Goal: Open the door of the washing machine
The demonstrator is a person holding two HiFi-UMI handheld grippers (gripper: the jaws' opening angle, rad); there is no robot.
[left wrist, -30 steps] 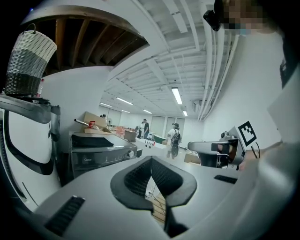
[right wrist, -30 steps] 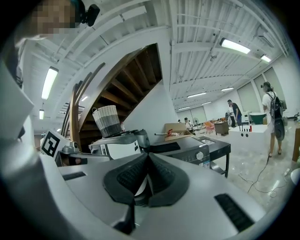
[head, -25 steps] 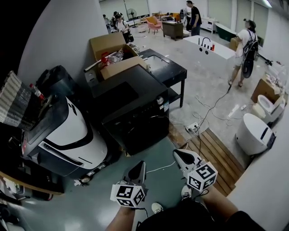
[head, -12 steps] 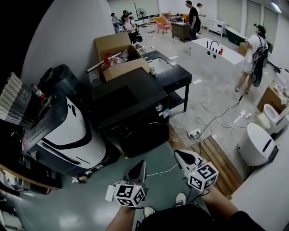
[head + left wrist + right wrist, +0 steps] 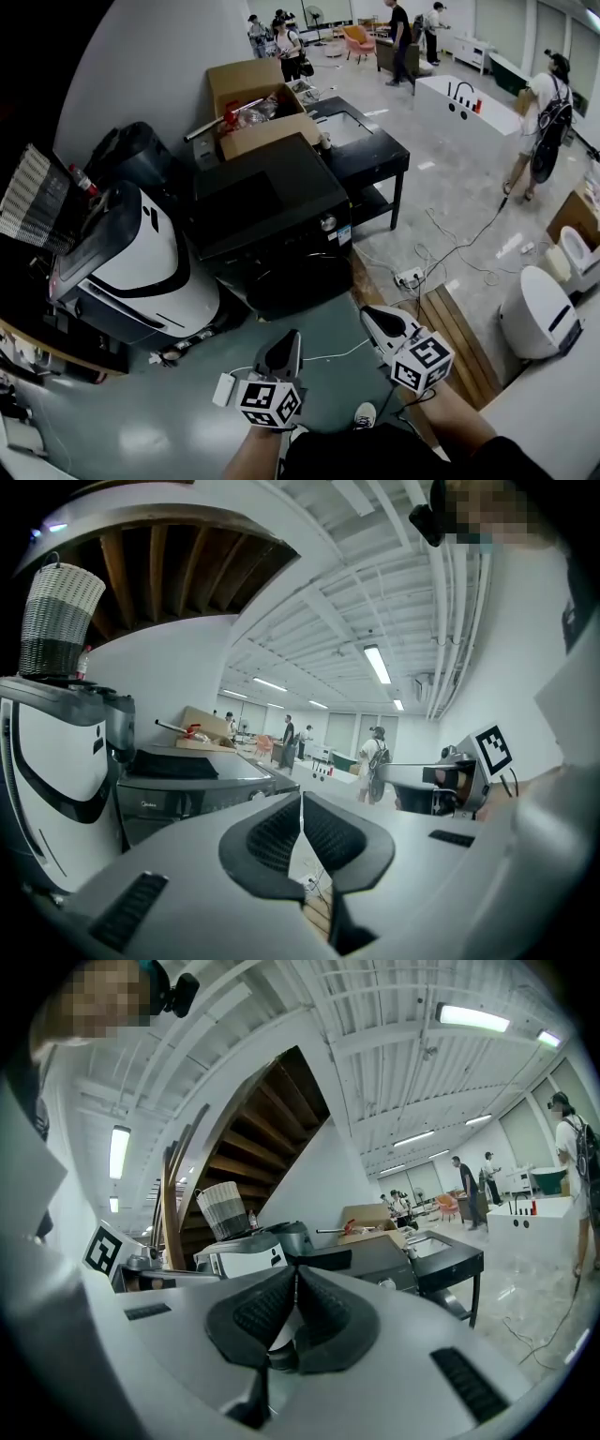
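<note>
A black front-loading washing machine (image 5: 272, 220) stands in the middle of the head view, its round door (image 5: 305, 281) closed and facing me. My left gripper (image 5: 284, 347) is below it, over the green floor, jaws shut and empty. To its right my right gripper (image 5: 375, 319) is also shut with nothing in it. Both are well short of the door. In the left gripper view the machine (image 5: 192, 785) shows left of the shut left gripper (image 5: 301, 803). The right gripper view has the machine (image 5: 375, 1262) just right of the shut right gripper (image 5: 295, 1274).
A white and black machine (image 5: 131, 267) stands left of the washer. A cardboard box (image 5: 258, 108) and a black table (image 5: 361, 150) lie behind it. Cables and a power strip (image 5: 408, 277) lie on the floor by wooden decking (image 5: 450, 328). Several people stand far back.
Both grippers have stayed shut. The view has shifted: the washing machine and the box behind it now sit a little further right and closer.
</note>
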